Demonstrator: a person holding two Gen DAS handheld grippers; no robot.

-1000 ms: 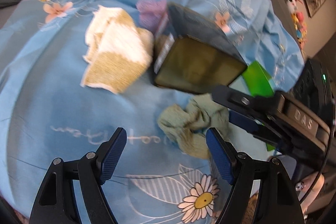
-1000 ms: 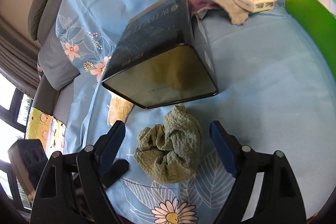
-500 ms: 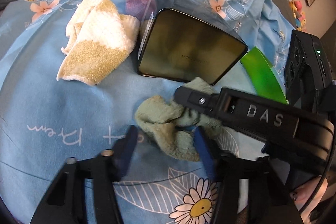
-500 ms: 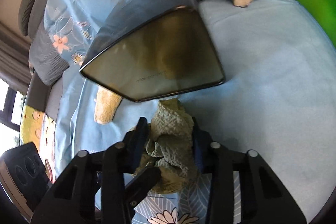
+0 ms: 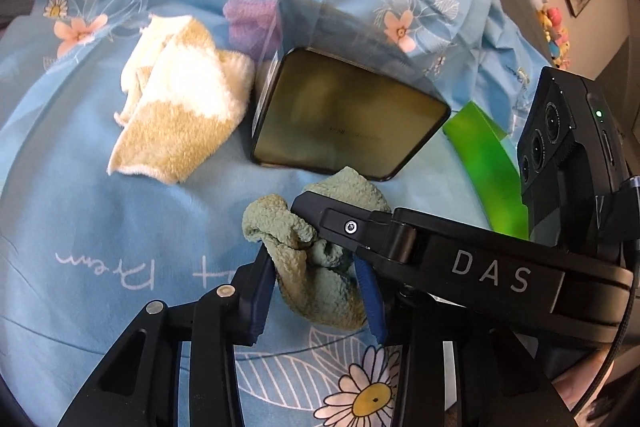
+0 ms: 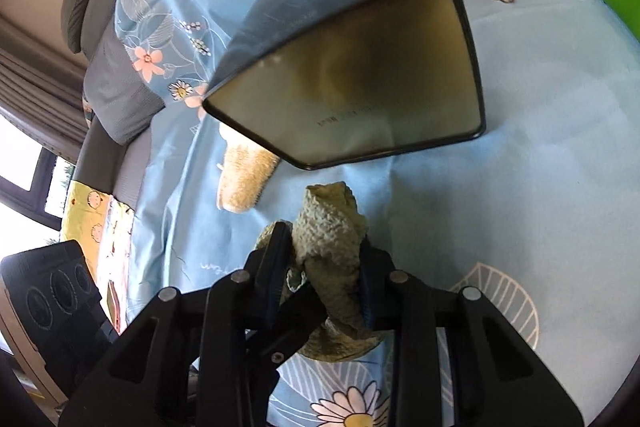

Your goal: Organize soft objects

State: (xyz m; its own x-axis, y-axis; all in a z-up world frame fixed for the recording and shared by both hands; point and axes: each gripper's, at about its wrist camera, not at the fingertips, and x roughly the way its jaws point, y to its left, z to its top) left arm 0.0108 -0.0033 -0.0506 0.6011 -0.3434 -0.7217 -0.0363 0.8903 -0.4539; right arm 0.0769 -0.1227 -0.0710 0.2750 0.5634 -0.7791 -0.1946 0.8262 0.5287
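Both the left tongs (image 5: 316,283) and right tongs (image 6: 324,281) pinch the green cloth (image 5: 320,267) on the bedsheet (image 5: 100,227), just near of the tin (image 5: 344,115). Lift together, keeping both grips firm.

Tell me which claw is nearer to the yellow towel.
Left. The left claw, shut on the green cloth, has the yellow towel up-left. The right claw grips it from the far side.
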